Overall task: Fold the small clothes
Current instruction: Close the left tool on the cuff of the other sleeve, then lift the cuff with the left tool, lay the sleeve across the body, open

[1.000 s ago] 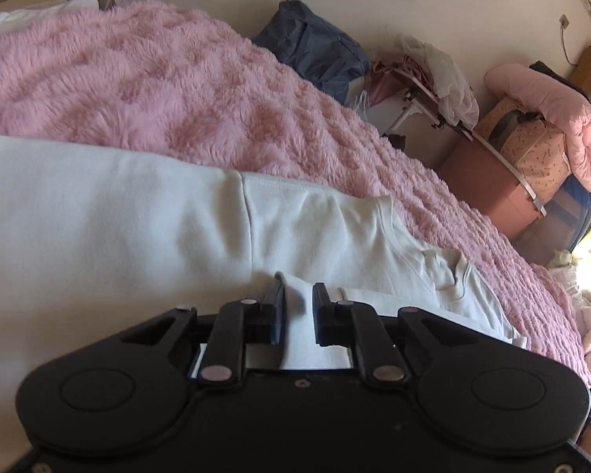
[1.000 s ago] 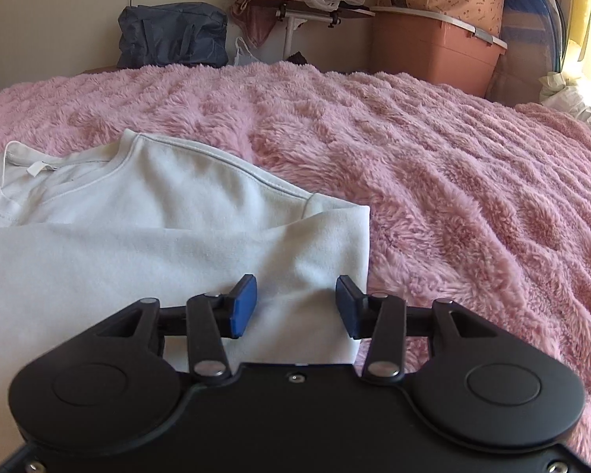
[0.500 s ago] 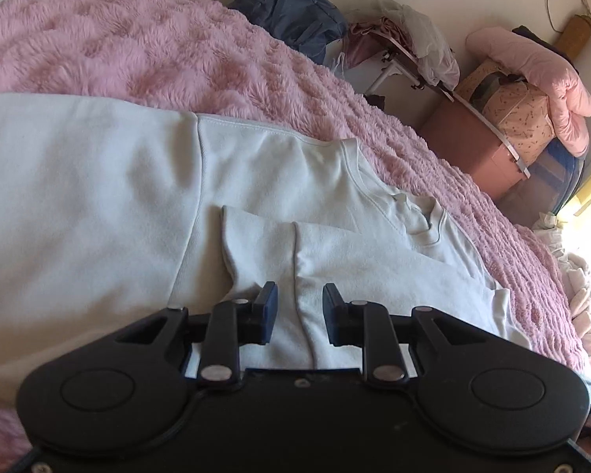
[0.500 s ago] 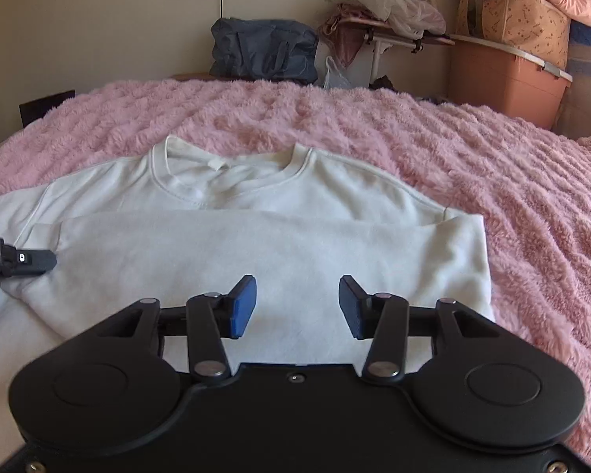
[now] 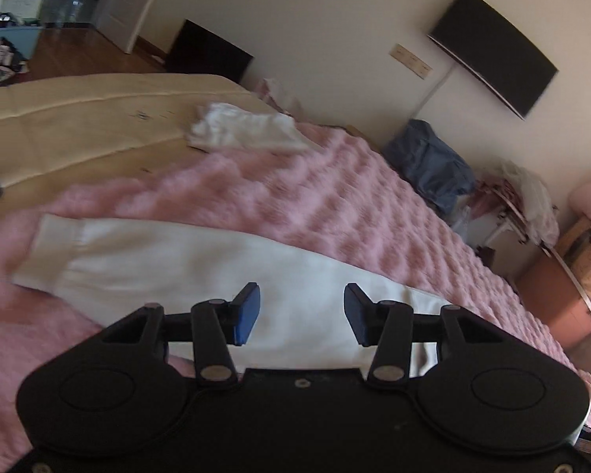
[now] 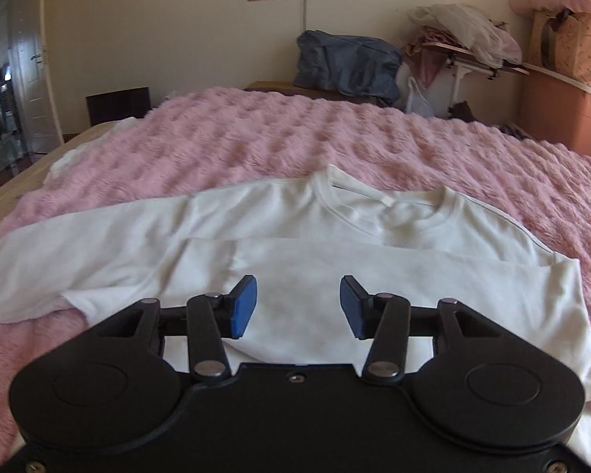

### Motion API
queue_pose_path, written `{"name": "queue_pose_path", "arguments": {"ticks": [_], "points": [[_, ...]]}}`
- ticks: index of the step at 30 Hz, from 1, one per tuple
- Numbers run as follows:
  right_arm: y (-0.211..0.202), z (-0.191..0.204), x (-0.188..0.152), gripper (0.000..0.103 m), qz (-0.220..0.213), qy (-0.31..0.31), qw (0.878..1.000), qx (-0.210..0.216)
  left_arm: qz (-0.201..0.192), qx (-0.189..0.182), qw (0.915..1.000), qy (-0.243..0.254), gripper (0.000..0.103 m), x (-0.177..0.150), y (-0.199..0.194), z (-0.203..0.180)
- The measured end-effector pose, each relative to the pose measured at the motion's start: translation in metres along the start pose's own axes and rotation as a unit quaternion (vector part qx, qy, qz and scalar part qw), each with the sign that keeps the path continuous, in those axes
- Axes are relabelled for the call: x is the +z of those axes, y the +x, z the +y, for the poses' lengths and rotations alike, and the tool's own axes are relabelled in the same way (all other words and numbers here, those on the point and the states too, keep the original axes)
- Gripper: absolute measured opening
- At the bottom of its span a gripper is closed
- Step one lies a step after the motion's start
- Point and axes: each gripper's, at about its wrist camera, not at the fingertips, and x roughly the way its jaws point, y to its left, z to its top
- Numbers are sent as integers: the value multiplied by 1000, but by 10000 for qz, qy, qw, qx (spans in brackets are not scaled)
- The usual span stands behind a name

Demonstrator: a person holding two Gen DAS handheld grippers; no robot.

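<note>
Lying flat on fluffy pink bed blanket (image 6: 374, 138): white long-sleeved cotton top (image 6: 374, 276), right sleeve now folded across chest. Opening over outstretched left sleeve (image 5: 157, 252): left gripper (image 5: 301, 313), nothing between fingers. Hovering parted and empty above: right gripper (image 6: 297, 307); left sleeve likely next.

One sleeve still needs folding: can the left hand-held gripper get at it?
Probably yes: the sleeve lies flat on the blanket, nothing covering it, before the opening, empty left hand-held gripper.

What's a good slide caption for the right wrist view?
Open right tongs above a half-folded white sweatshirt on a pink blanket.
</note>
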Motion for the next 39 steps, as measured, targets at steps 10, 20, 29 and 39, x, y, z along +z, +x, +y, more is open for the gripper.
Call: {"name": "queue_pose_path", "arguments": {"ticks": [10,20,29,39], "points": [[34,112,8,48,306,-351,9968,647,-128,1105,9763,-1855,46,11,-11,154],[69,140,-5,48,606,-423,9954,608,28,992,9631,-2500,43,2,33,182],[76,140,-16,50,663,-422,9950,611,-122,775,9601,-2684,25,-4,40,193],[74,141,-18,51,643,-483,9949,604,-651,260,9767,-2027,3,22,24,154]]}}
